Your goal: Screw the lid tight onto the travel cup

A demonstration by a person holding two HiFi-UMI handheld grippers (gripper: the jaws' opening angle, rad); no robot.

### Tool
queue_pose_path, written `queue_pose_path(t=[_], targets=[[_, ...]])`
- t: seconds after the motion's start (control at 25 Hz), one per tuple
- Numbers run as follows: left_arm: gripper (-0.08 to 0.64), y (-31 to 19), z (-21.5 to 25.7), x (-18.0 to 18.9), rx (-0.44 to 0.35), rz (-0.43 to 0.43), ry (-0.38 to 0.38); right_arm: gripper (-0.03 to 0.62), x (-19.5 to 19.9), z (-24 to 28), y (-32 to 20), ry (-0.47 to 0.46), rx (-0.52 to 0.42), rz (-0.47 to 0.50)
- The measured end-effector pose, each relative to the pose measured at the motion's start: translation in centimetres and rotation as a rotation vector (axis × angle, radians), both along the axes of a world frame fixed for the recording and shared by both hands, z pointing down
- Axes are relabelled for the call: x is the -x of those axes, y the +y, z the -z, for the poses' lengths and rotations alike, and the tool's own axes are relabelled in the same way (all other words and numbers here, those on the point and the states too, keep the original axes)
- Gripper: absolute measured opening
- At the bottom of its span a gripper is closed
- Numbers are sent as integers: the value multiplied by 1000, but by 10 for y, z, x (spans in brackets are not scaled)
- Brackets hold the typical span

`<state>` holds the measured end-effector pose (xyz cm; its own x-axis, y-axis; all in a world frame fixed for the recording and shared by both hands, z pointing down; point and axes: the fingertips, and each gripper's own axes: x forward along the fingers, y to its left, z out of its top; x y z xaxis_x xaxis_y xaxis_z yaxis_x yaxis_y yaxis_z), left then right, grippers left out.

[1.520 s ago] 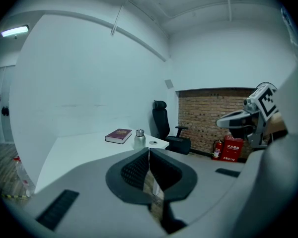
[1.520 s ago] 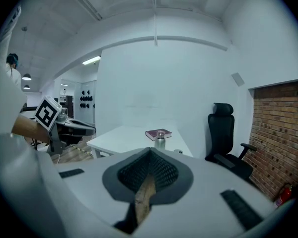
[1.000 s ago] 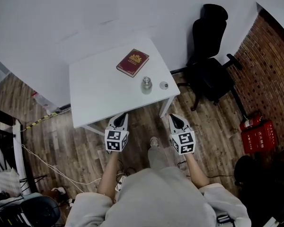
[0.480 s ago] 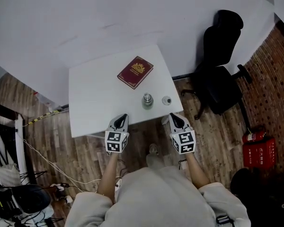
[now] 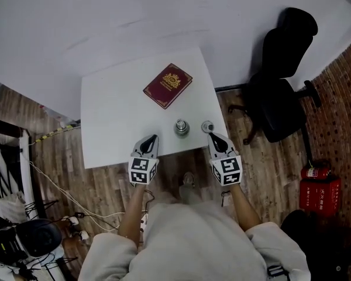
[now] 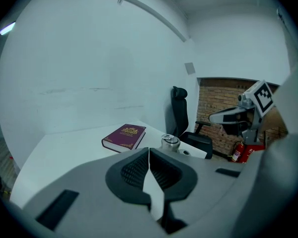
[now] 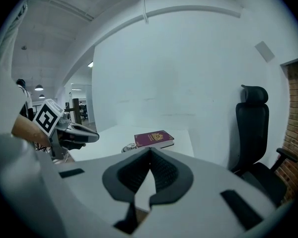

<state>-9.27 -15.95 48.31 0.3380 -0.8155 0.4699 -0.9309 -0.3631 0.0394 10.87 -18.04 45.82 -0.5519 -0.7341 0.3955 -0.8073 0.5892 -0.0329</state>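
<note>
White table point(image 5: 117, 116), small silvery travel cup point(image 5: 181, 127), round lid point(image 5: 207, 126) beside

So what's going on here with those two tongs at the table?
A person holds the left tongs and right tongs at the near edge of a white table; both are shut and empty. The metal travel cup stands with its lid lying beside it, neither held, near a dark red book.

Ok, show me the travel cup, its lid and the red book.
travel cup point(image 5: 182, 127): head view, on its round top.
lid point(image 5: 207, 125): head view, middle of the small round piece.
red book point(image 5: 167, 85): head view, middle of its cover.
</note>
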Motion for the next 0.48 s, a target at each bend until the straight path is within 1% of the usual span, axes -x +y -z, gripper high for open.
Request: queue_pose_path(t=[0.2,0.48], targets=[[8,-12,-12,-3,21,-12,-8,-2,1,-14,-12,-1,24,12],[9,-25,-26,-1,30,-41,-11,-2,9,-32,-21,1,41,17]])
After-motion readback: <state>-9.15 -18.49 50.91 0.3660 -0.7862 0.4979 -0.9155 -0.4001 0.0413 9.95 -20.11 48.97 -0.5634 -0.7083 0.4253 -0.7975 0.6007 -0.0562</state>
